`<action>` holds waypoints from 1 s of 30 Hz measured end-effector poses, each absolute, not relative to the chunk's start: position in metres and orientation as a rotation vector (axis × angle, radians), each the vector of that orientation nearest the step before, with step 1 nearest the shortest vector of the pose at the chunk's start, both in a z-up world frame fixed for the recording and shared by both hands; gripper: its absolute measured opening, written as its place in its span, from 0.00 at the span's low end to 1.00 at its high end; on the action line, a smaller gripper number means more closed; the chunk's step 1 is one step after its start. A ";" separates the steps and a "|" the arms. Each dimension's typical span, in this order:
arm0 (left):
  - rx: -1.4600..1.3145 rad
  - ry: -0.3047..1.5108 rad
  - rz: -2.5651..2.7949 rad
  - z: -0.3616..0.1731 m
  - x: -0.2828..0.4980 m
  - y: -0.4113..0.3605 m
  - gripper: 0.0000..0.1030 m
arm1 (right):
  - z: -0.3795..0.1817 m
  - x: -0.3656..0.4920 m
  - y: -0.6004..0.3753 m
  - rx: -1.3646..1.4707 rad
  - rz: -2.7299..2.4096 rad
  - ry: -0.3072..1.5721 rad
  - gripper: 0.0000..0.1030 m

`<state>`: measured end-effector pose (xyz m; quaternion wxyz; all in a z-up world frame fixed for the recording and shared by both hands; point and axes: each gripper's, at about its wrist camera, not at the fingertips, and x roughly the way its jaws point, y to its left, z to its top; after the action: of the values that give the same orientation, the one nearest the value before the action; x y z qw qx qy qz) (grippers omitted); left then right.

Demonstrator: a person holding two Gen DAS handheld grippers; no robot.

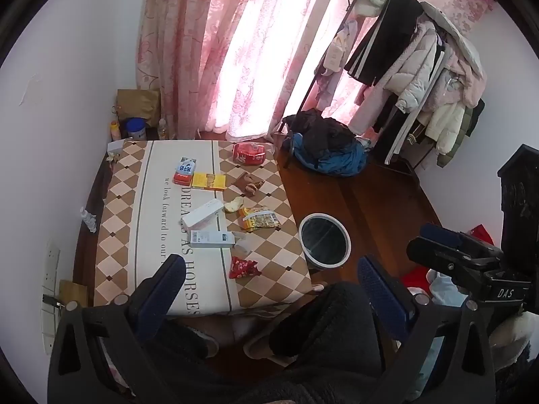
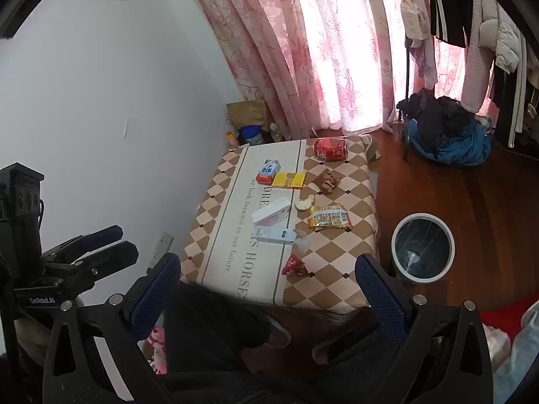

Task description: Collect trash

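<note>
Several pieces of trash lie on the checkered table [image 1: 269,269] [image 2: 337,269]: a red wrapper [image 1: 243,267] [image 2: 294,266] nearest me, a white box [image 1: 211,238] [image 2: 274,234], a yellow snack bag [image 1: 259,219] [image 2: 330,219], a red can-shaped pack [image 1: 249,153] [image 2: 331,148], a milk carton [image 1: 185,168] [image 2: 268,171] and a yellow packet [image 1: 209,180]. A white-rimmed trash bin [image 1: 324,243] [image 2: 422,248] with a black liner stands on the floor right of the table. My left gripper [image 1: 273,282] and right gripper [image 2: 267,279] are both open and empty, held above the table's near edge.
Pink curtains hang behind the table. A clothes rack [image 1: 421,67] and a heap of dark and blue clothes [image 1: 326,144] [image 2: 444,131] stand at the right. Bottles and a paper bag [image 1: 138,104] sit in the far left corner. My legs are below the grippers.
</note>
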<state>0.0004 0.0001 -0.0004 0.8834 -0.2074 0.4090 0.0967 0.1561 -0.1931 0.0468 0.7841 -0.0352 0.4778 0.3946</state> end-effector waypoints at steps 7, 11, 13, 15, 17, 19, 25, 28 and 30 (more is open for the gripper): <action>-0.430 0.850 0.199 0.007 0.002 -0.014 1.00 | 0.051 0.157 -0.194 -0.082 0.857 1.036 1.00; -0.433 0.851 0.198 0.007 0.006 -0.015 1.00 | 0.054 0.163 -0.193 -0.098 0.859 1.037 1.00; -0.437 0.851 0.200 0.009 0.007 -0.018 1.00 | 0.054 0.164 -0.194 -0.103 0.855 1.034 1.00; -0.431 0.850 0.194 0.008 0.005 -0.016 1.00 | 0.057 0.164 -0.194 -0.115 0.855 1.024 1.00; -0.429 0.850 0.190 0.006 0.005 -0.014 1.00 | 0.057 0.159 -0.192 -0.124 0.857 1.015 1.00; -0.429 0.849 0.187 0.007 0.004 -0.013 1.00 | 0.058 0.161 -0.191 -0.128 0.856 1.011 1.00; -0.433 0.844 0.181 0.004 0.005 -0.011 1.00 | 0.061 0.161 -0.190 -0.132 0.856 1.004 1.00; -0.438 0.842 0.178 0.004 0.005 -0.010 1.00 | 0.063 0.162 -0.190 -0.133 0.857 1.002 1.00; -0.440 0.842 0.178 0.005 0.005 -0.010 1.00 | 0.063 0.161 -0.190 -0.131 0.857 1.003 1.00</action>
<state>0.0053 -0.0099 0.0045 0.8854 -0.2115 0.4049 0.0855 0.1615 -0.1901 0.0634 0.7882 -0.0608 0.4655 0.3979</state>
